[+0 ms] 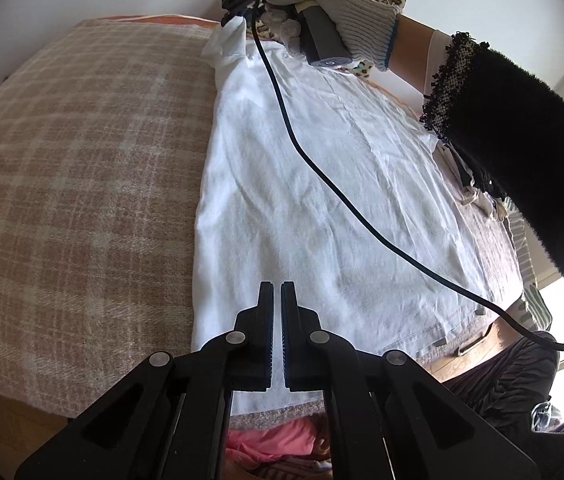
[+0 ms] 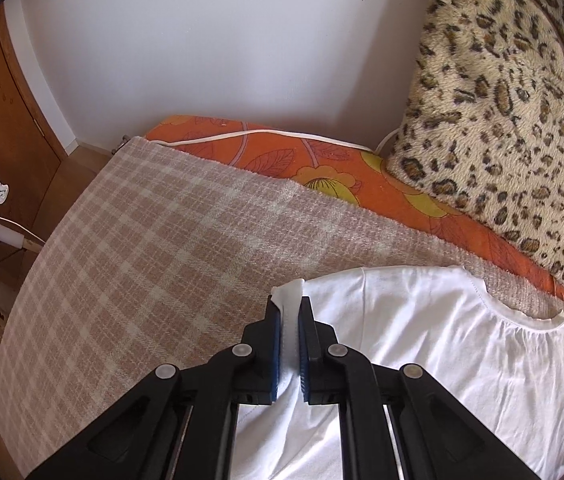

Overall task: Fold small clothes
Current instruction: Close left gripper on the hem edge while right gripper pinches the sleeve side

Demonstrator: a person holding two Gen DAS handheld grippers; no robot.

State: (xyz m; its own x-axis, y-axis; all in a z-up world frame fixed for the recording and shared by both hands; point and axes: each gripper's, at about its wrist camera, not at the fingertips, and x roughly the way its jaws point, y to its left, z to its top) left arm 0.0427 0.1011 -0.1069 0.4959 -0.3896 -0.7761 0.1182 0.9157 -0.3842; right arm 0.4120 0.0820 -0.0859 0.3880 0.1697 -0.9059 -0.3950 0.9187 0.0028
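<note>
A small white cotton shirt (image 1: 322, 200) lies spread on a beige checked woven blanket (image 1: 81, 184). The left gripper (image 1: 276, 292) is closed almost completely on the shirt's near hem, the cloth running between its black fingers (image 1: 265, 320). The right gripper (image 2: 290, 308), held in a gloved hand (image 1: 334, 8), pinches the folded shoulder corner, white fabric bunched between its pads.

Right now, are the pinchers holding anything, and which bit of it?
The right hand-held gripper pinches the white shirt at its shoulder or sleeve corner. The left hand-held gripper is shut at the shirt's bottom hem; whether it grips cloth cannot be told.
</note>
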